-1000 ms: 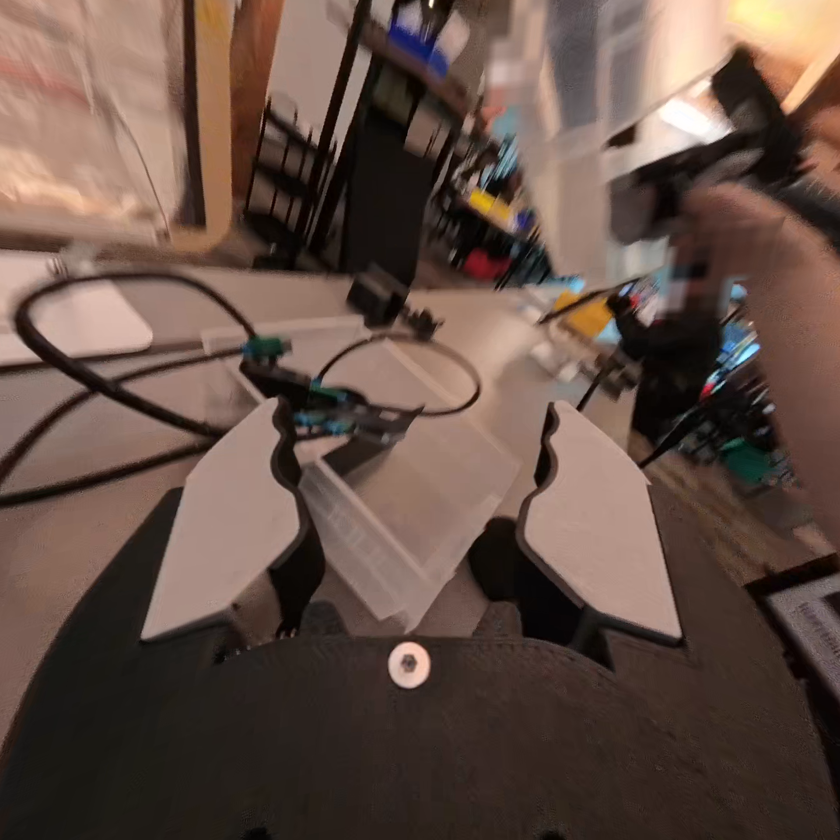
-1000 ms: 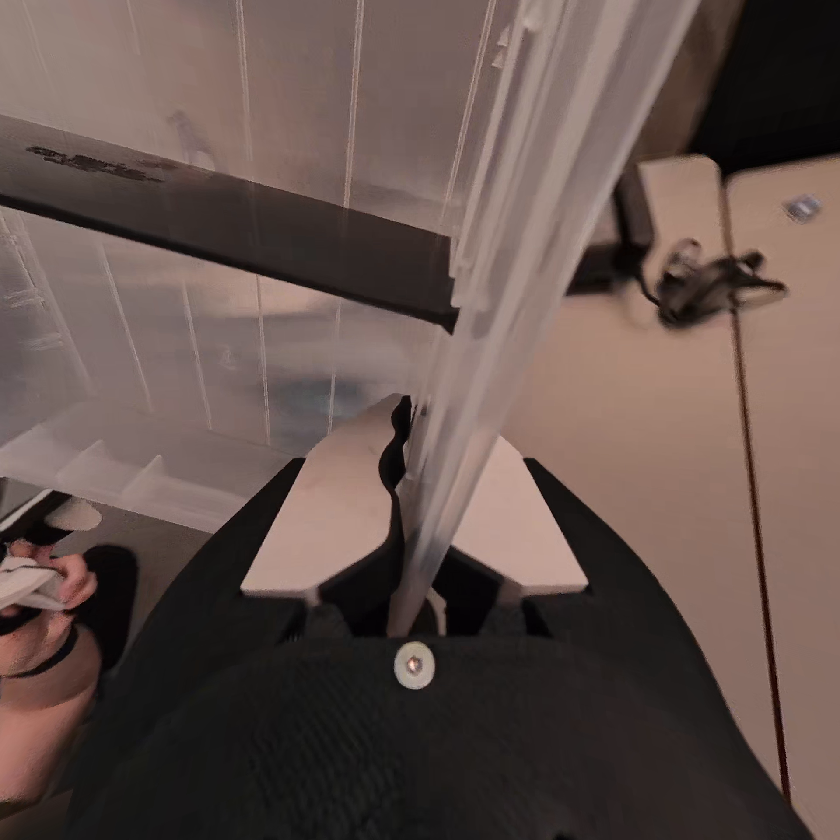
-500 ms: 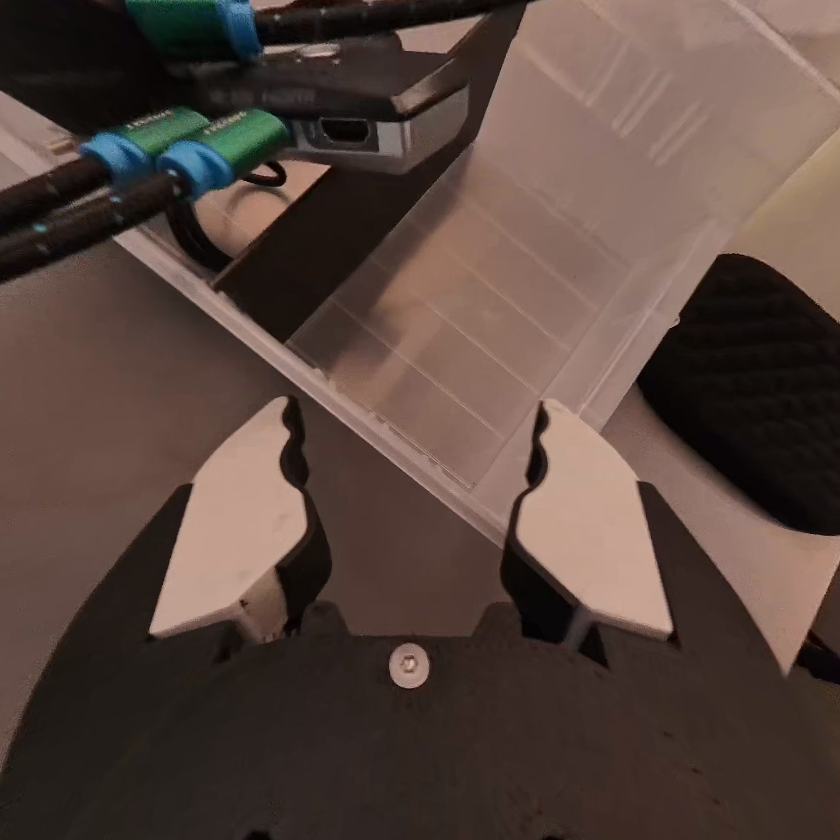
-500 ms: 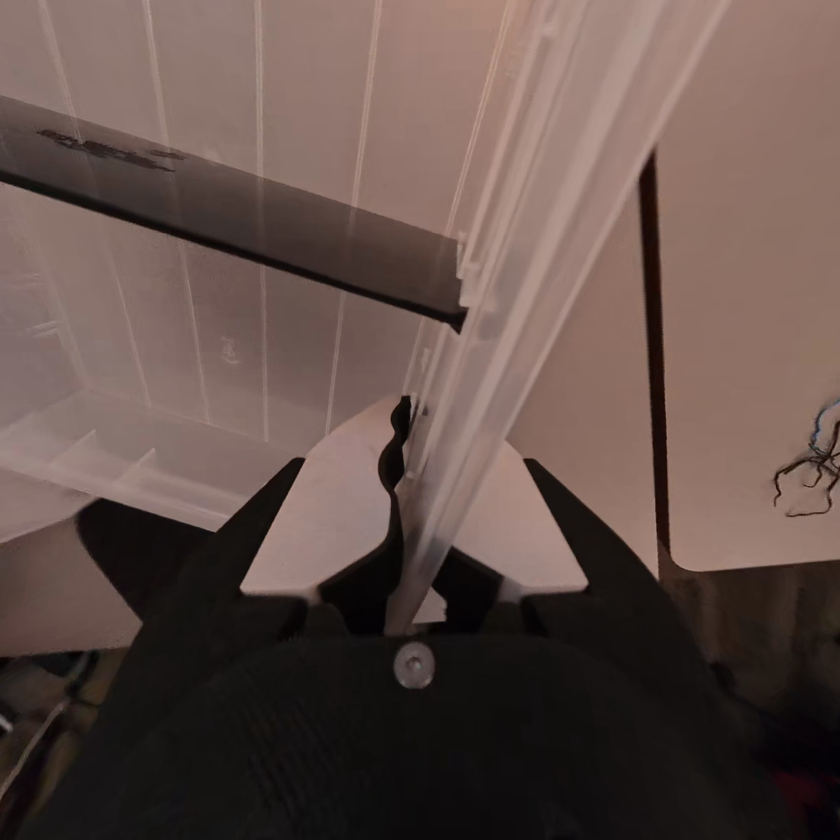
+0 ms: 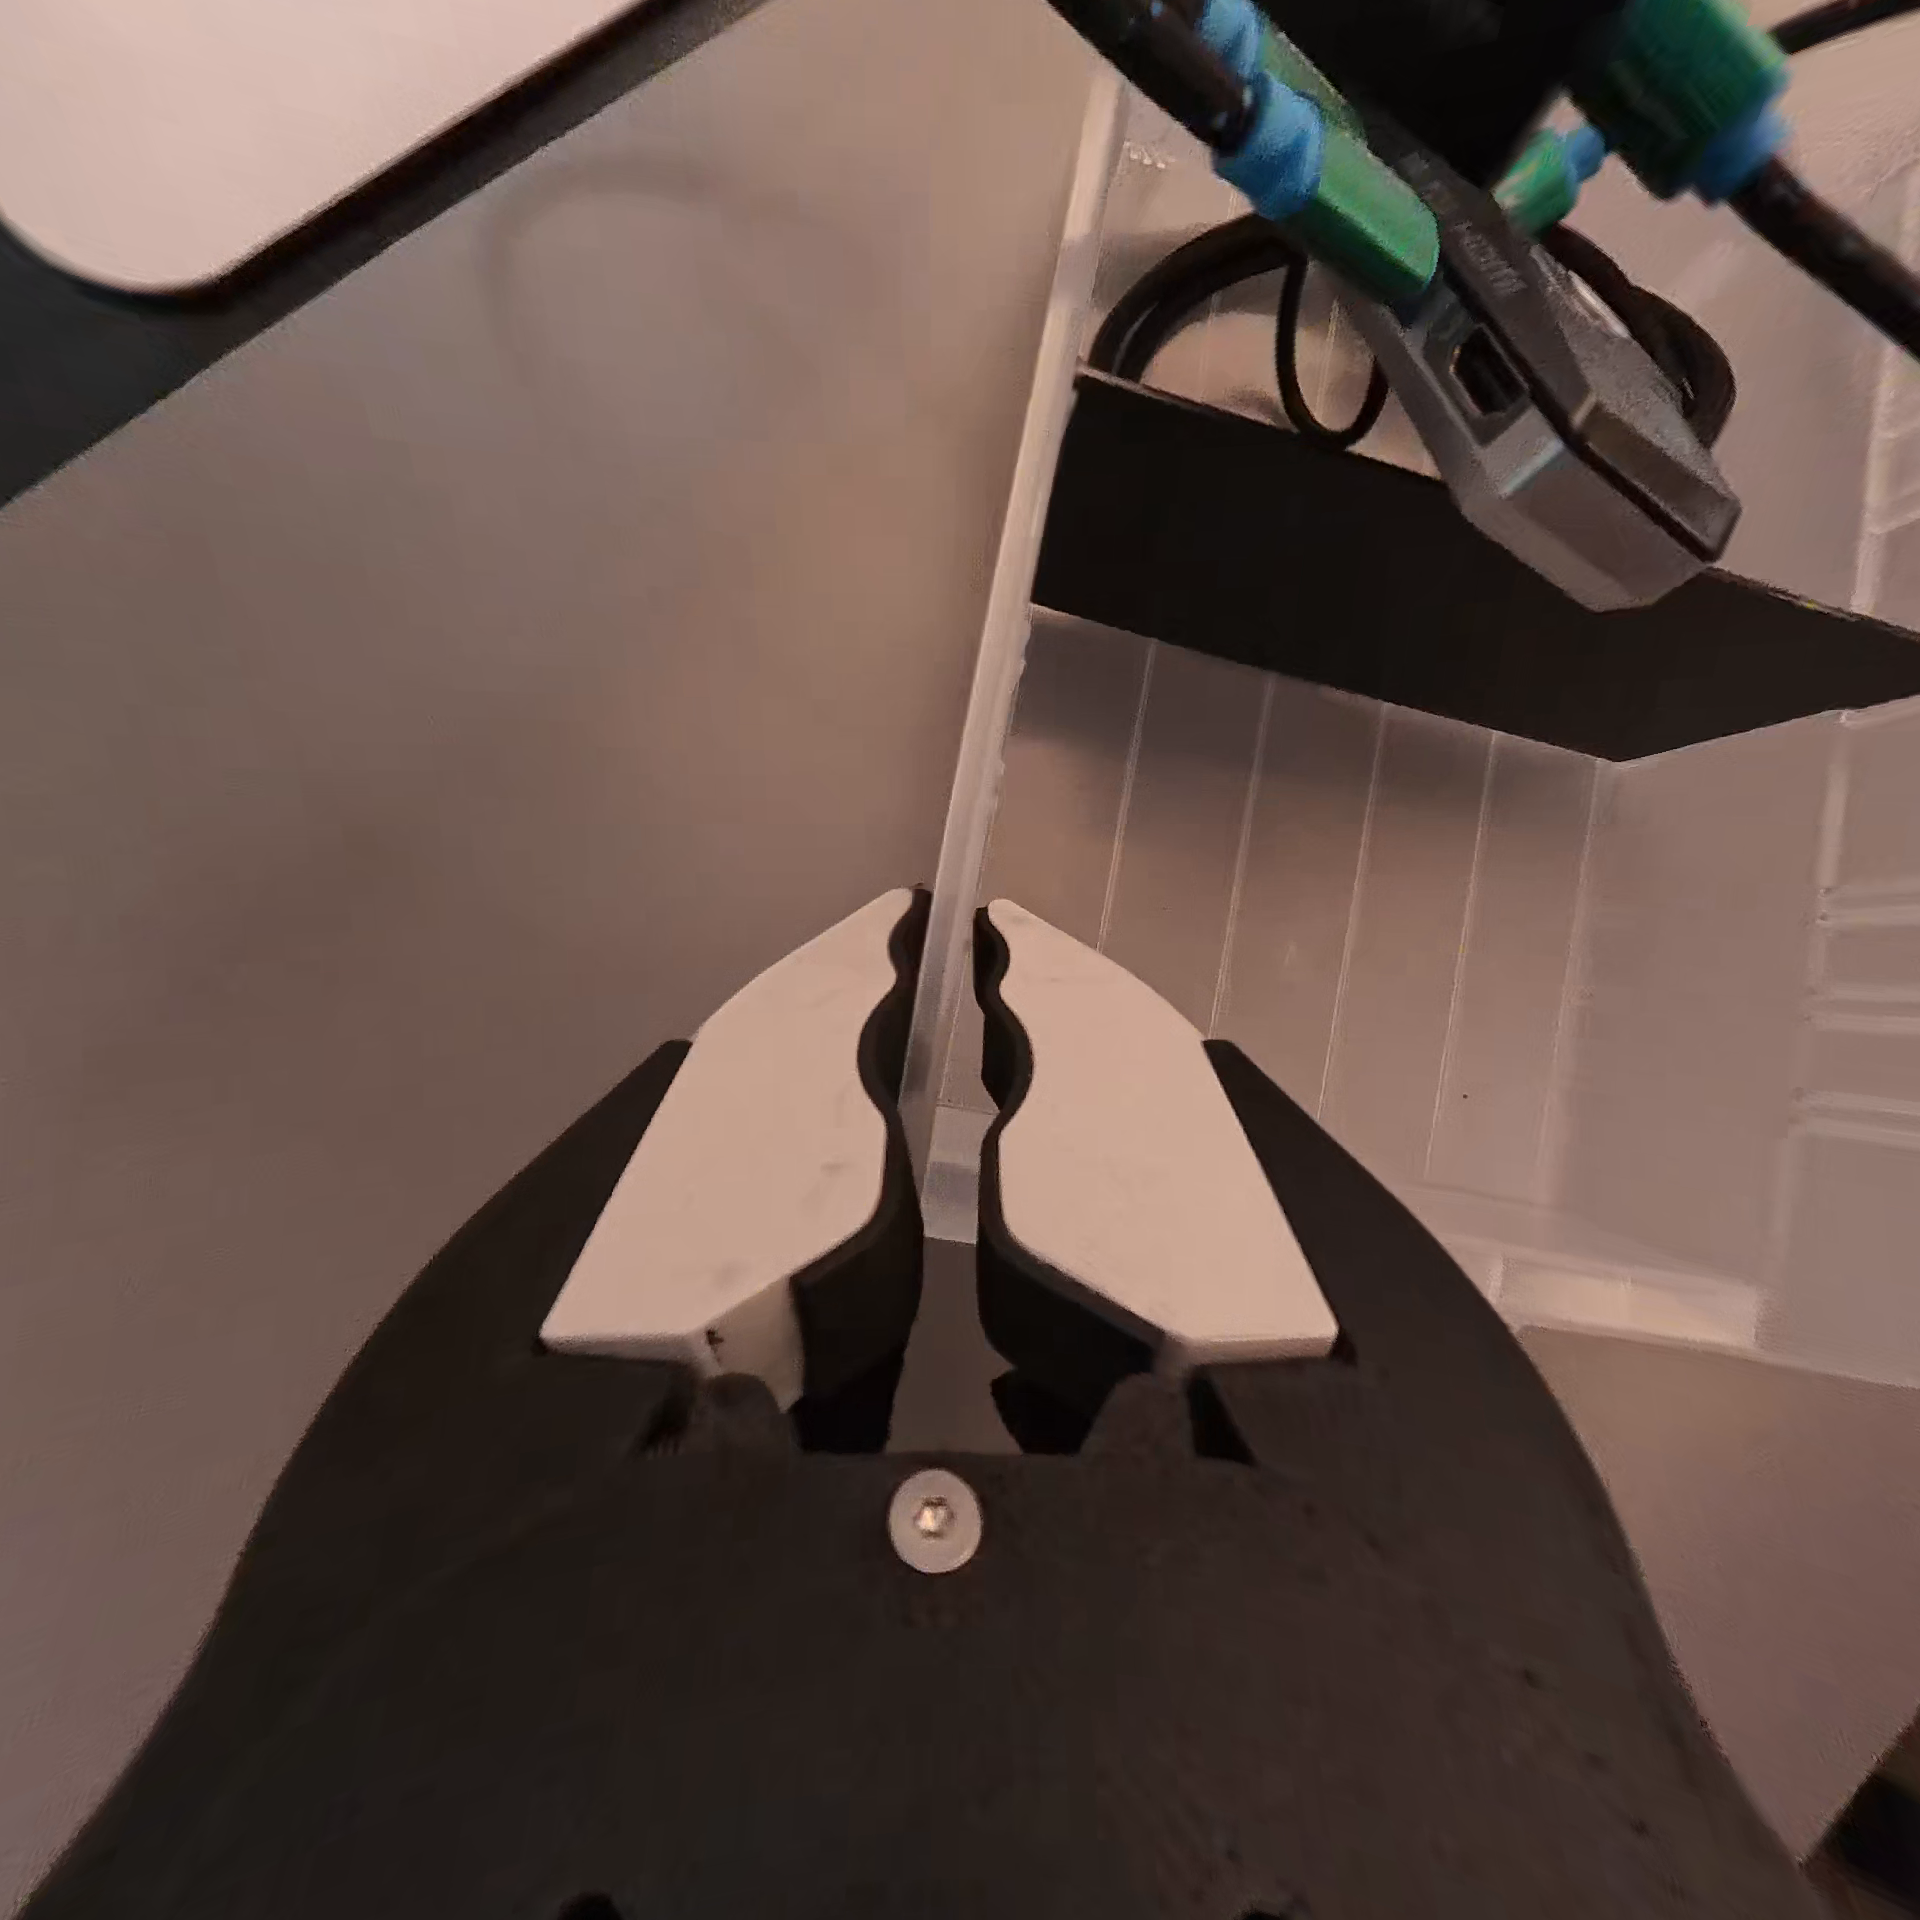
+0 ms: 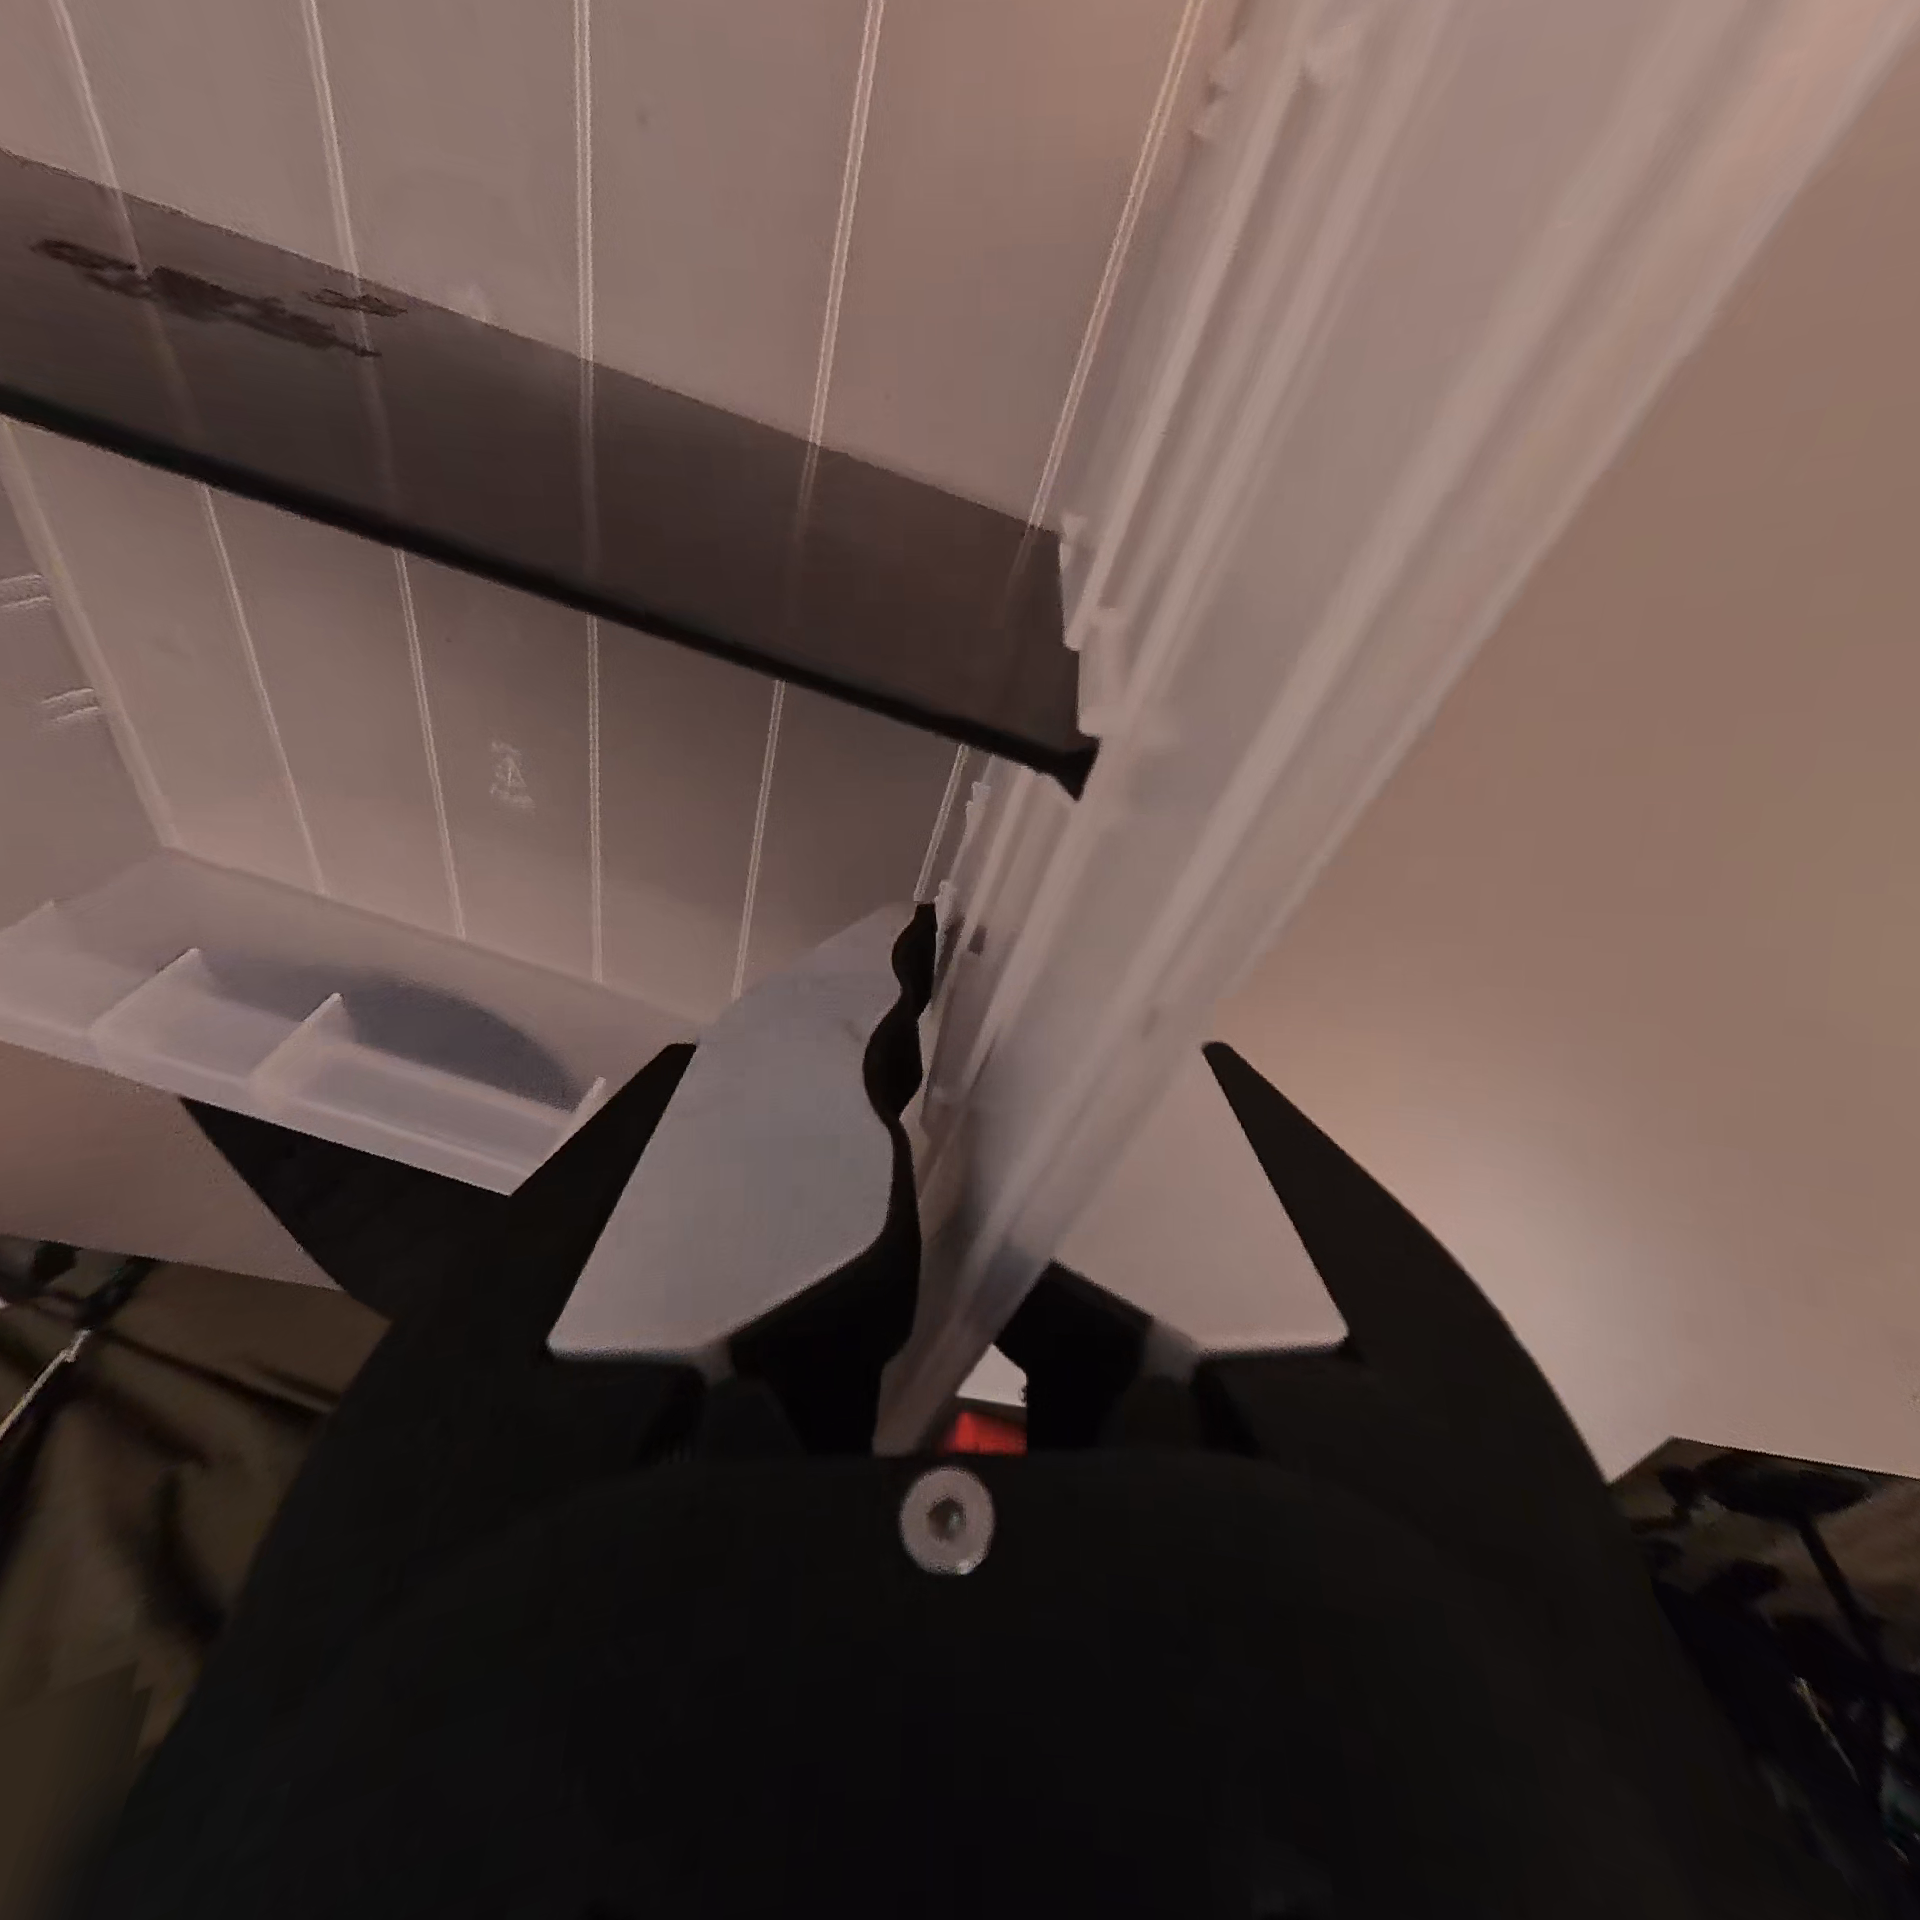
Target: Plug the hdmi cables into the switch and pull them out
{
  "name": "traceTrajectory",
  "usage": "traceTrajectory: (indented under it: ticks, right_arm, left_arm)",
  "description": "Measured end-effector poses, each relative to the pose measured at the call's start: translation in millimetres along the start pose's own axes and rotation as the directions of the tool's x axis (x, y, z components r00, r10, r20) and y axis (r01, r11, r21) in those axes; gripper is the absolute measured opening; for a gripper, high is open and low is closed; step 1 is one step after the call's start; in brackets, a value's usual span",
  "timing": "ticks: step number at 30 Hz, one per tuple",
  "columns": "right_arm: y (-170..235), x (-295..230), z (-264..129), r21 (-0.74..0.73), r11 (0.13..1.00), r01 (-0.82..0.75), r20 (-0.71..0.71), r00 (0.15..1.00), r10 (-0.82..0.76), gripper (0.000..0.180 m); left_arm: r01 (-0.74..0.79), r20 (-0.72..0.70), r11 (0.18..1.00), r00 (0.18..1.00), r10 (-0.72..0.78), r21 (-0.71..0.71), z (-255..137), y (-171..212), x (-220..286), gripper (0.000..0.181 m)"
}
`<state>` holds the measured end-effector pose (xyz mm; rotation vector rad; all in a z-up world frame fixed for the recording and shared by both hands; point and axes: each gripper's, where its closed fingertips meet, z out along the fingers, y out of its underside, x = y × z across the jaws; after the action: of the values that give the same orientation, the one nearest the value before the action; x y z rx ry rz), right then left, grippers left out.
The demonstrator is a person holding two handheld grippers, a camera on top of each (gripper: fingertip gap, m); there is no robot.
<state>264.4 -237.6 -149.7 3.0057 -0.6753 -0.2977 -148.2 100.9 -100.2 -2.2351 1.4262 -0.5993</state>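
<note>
- A clear plastic bin (image 5: 1455, 935) is being seen on the pale desk (image 5: 468, 727), its ribbed walls (image 6: 727, 260) being shown close up in the right wrist view.
- A black flat panel (image 5: 1351, 582) is being carried inside the bin, one end being pressed against the bin's side wall.
- A white rounded slab (image 5: 260, 125) is being shown at the upper left, lying apart from the bin.
- Small divided compartments (image 6: 260, 1039) are being shown along the bin's rim.

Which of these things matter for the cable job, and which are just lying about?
Job:
HDMI switch
green-and-blue HDMI plugs
left gripper
right gripper

Lying about:
clear plastic bin, gripped by both
black divider
white pad
</note>
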Motion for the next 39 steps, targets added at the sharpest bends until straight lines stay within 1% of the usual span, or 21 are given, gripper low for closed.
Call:
traceTrajectory:
  ticks: [1,3,7,11,13,16,19,23,24,26,29,32,34,37,39]
  right_arm:
    - [-1,-5,1,-0.010,1.000,0.018,-0.010,1.000,-0.018,0.005]
    - [-4,-15,3,-0.021,0.999,0.041,-0.004,0.999,-0.041,0.005]
    - [-10,-21,3,-0.031,0.998,0.053,-0.015,0.998,-0.053,0.004]
    - [-14,-21,4,-0.016,0.998,0.053,-0.017,0.998,-0.053,0.004]
    - [-18,-21,3,-0.007,0.998,0.058,-0.019,0.998,-0.059,0.004]
    - [-31,-18,0,0.049,0.997,0.066,-0.052,0.997,-0.064,0.004]
    - [-35,-20,1,0.044,0.993,0.111,-0.061,0.992,-0.108,0.005]
    - [-34,-28,2,0.029,0.997,0.069,-0.047,0.997,-0.068,0.003]
    - [-33,-31,3,0.019,0.998,0.065,-0.043,0.997,-0.064,0.004]
    - [-28,-37,4,-0.013,0.998,0.067,-0.032,0.997,-0.067,0.004]
    - [-27,-38,4,-0.016,0.999,0.050,-0.025,0.998,-0.051,0.003]
    - [-30,-30,3,-0.006,0.999,0.038,-0.032,0.999,-0.038,0.003]
    - [-34,-19,1,0.010,1.000,0.015,-0.058,0.998,-0.014,0.003]
    - [-35,-15,0,0.015,0.999,-0.029,-0.024,0.999,0.029,0.005]
    - [-36,-14,0,0.013,1.000,-0.024,-0.028,0.999,0.024,0.005]
  left_arm:
    - [-0.008,0.004,1.000,1.000,0.008,-0.014,-7,8,-12,0.006]
    - [0.016,0.005,0.999,1.000,-0.015,-0.037,-23,23,-33,0.006]
    - [0.078,0.052,0.995,0.996,-0.074,-0.062,-58,62,-81,0.006]
    - [0.225,0.058,0.974,0.973,-0.224,-0.021,-93,105,-124,0.006]
    - [0.311,0.060,0.950,0.948,-0.312,0.022,-111,124,-142,0.007]
    - [0.421,0.095,0.904,0.899,-0.427,0.074,-134,151,-164,0.007]
    - [0.507,0.153,0.855,0.841,-0.519,0.112,-152,172,-180,0.007]
    - [0.600,0.180,0.784,0.763,-0.620,0.159,-167,191,-193,0.007]
    - [0.608,0.184,0.777,0.755,-0.629,0.163,-169,194,-194,0.007]
    - [0.599,0.189,0.787,0.765,-0.616,0.145,-172,199,-191,0.007]
    - [0.541,0.213,0.837,0.811,-0.545,0.085,-173,203,-181,0.007]
    - [0.506,0.200,0.862,0.843,-0.500,0.022,-170,204,-168,0.007]
    - [0.502,0.185,0.865,0.850,-0.493,-0.001,-169,203,-161,0.009]
    - [0.520,0.129,0.853,0.849,-0.513,-0.034,-167,205,-149,0.013]
    - [0.528,0.107,0.848,0.847,-0.521,-0.050,-168,207,-145,0.015]
